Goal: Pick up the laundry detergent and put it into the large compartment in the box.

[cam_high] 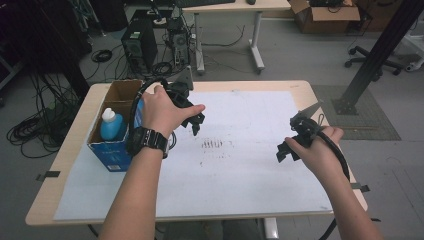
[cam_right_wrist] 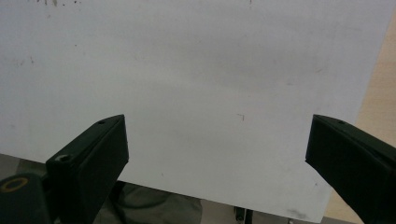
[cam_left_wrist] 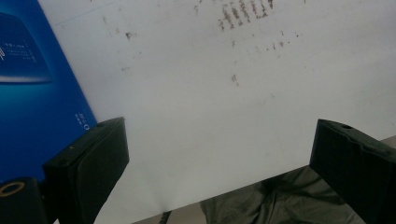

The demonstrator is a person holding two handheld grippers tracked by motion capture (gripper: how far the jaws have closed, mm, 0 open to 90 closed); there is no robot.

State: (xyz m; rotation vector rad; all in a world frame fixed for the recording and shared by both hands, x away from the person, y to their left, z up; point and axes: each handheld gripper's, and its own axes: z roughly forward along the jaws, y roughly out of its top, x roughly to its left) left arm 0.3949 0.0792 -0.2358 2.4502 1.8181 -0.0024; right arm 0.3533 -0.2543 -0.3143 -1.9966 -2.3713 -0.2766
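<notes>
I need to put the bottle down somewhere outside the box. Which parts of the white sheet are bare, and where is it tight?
The white sheet is bare between the left gripper and the right gripper, apart from some brown smudges, and along its near edge. The far right corner is bare too. It is tight at the left edge, where the blue box holds the bottle.

Matt white paper sheet (cam_high: 250,165); cardboard box (cam_high: 111,150)

One bench (cam_high: 300,90), one white sheet (cam_high: 250,165), one blue box (cam_high: 111,150) at nine o'clock holding one blue bottle (cam_high: 111,125); two tongs, left (cam_high: 192,117) and right (cam_high: 290,145).
</notes>
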